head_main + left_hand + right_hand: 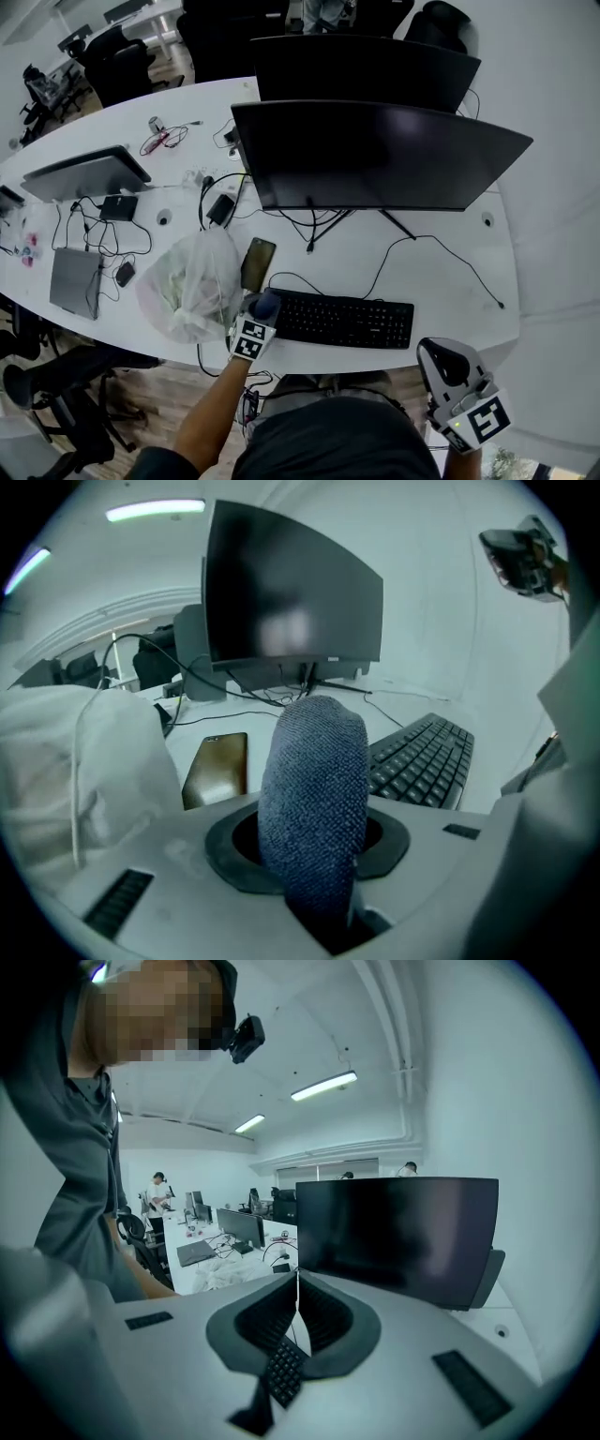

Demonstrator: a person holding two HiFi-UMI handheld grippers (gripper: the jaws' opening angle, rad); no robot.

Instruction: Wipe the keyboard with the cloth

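Beside the keyboard [342, 319], left claw [264, 304] grips blue cloth [314, 789].

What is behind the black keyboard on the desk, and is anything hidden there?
Behind the keyboard is bare white desk with a black cable, then the thin legs of a dark monitor. The screen covers the desk behind it, so that part cannot be seen.

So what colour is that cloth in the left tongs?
The cloth is speckled dark blue, clearest in the left gripper view.
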